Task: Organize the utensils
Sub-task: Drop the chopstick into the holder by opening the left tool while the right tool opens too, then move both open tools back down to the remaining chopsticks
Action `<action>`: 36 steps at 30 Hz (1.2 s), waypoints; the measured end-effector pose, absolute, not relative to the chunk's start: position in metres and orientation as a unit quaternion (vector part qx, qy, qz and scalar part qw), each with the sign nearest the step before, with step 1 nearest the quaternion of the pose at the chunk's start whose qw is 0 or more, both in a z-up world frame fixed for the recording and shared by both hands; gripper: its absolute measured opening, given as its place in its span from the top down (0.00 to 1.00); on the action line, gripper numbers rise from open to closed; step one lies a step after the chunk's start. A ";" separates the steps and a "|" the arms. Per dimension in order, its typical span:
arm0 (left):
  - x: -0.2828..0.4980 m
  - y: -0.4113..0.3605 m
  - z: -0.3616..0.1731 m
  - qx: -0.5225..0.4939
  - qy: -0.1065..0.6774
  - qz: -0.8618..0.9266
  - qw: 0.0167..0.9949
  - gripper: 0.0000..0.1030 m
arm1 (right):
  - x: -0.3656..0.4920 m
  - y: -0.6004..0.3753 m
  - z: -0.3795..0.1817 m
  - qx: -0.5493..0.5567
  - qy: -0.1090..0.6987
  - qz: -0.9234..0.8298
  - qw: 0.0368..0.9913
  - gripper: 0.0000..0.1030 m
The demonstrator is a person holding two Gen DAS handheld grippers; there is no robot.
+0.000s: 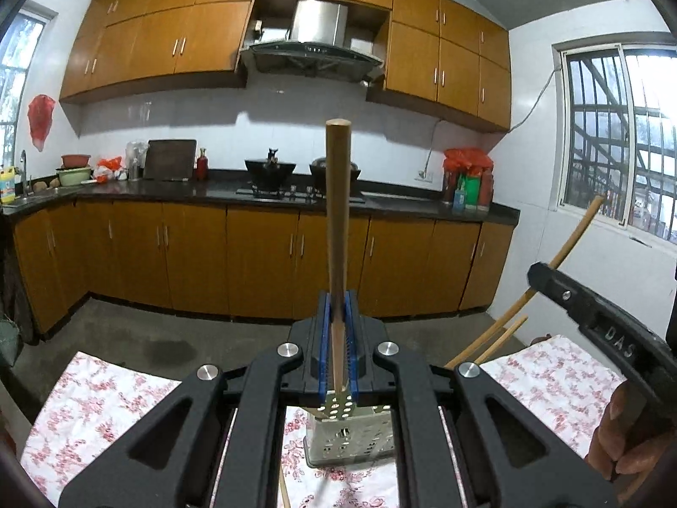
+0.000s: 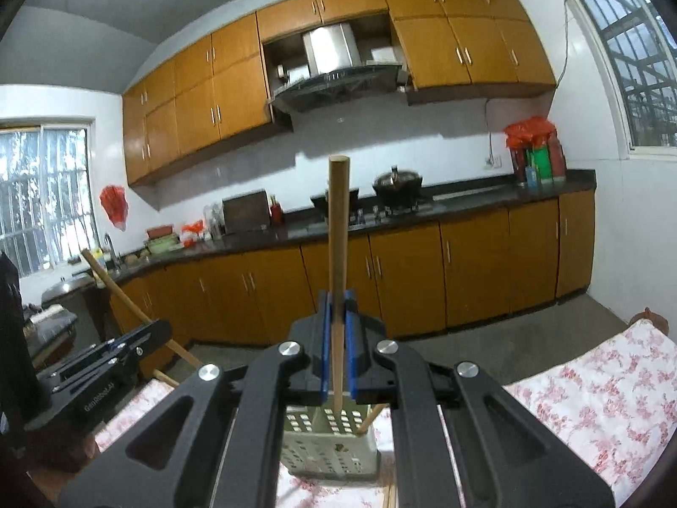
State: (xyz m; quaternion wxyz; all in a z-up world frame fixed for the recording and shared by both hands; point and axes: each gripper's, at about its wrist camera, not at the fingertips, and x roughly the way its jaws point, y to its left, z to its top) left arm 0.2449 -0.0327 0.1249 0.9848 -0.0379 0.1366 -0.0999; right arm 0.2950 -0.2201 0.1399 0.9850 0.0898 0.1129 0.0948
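Between my left gripper's [image 1: 338,330] pads I pinched a chopstick [image 1: 337,211] upright, lower end over the holder [image 1: 347,436] below, ready to drop in. My right gripper [image 2: 337,338] clamped a second chopstick [image 2: 338,245] likewise.

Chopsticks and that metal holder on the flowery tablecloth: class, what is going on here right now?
A person is sorting chopsticks into the perforated metal holder on the floral tablecloth. The left hand-held gripper is shut on one wooden chopstick, held upright over the holder. The right hand-held gripper is shut on another chopstick, its lower end at the holder's top. One chopstick already leans inside.
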 end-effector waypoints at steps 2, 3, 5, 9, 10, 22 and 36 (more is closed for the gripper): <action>0.248 -0.035 0.119 -0.037 0.145 -0.100 0.984 0.93 | 0.301 -0.215 0.132 0.087 0.127 0.094 0.984 0.92; 0.249 -0.035 0.117 -0.038 0.148 -0.101 0.983 0.93 | 0.305 -0.215 0.127 0.087 0.135 0.094 0.983 0.92; 0.252 -0.034 0.112 -0.041 0.157 -0.103 0.981 0.93 | 0.308 -0.213 0.123 0.086 0.142 0.094 0.982 0.92; 0.252 -0.030 0.110 -0.047 0.165 -0.103 0.980 0.93 | 0.309 -0.213 0.120 0.085 0.148 0.095 0.981 0.91; 0.253 -0.028 0.111 -0.048 0.166 -0.103 0.979 0.93 | 0.308 -0.213 0.121 0.084 0.149 0.096 0.981 0.89; 0.246 -0.016 0.124 -0.060 0.159 -0.099 0.980 0.80 | 0.289 -0.217 0.135 0.081 0.131 0.093 0.984 0.85; 0.197 0.015 0.133 -0.079 0.148 -0.080 0.983 0.75 | 0.225 -0.269 0.102 0.099 0.181 0.042 0.978 0.83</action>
